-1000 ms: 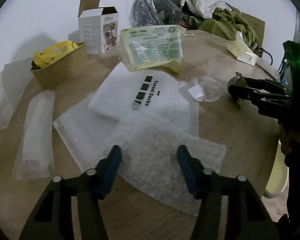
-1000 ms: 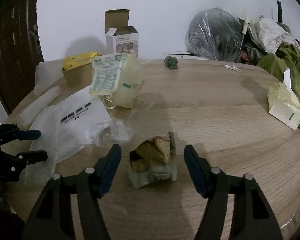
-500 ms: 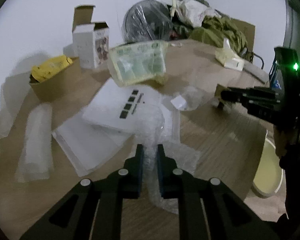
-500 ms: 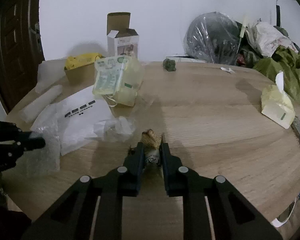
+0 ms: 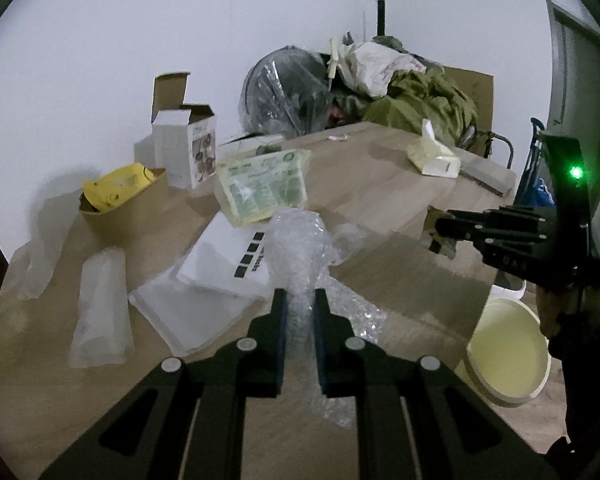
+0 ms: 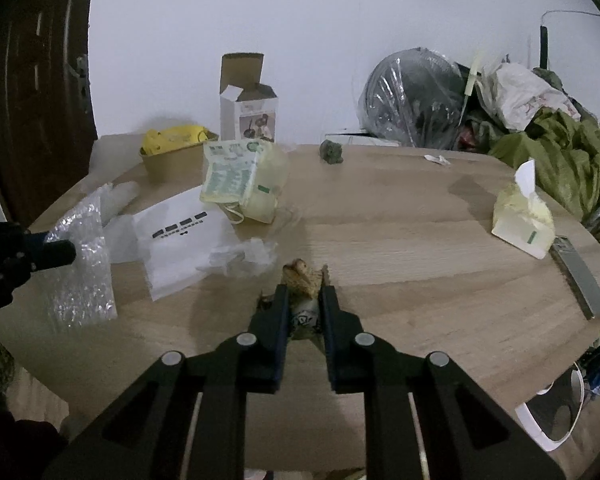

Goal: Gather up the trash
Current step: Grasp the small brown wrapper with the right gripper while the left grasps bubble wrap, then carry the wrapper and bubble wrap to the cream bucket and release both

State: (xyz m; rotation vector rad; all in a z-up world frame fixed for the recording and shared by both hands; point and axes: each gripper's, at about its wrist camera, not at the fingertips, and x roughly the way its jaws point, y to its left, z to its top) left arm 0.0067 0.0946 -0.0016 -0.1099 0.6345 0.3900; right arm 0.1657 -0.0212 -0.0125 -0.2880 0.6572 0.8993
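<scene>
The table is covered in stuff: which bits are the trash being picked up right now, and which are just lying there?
In hand now:
- bubble wrap, in left gripper
- food scrap wrapper, in right gripper

Lying about:
- white box
- green clothes
- wrapped fan

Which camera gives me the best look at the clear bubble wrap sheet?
The right wrist view: the clear bubble wrap sheet hangs full-length from the left gripper. The left wrist view shows it bunched, partly hidden by its fingers.

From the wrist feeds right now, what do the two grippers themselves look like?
Both are matte black, angular frames with cut-out slots and round silver pivot screws. The left gripper and right gripper each carry blue pads on their fingers' inner faces. The right unit's upright black block shows a lit green LED.
</scene>
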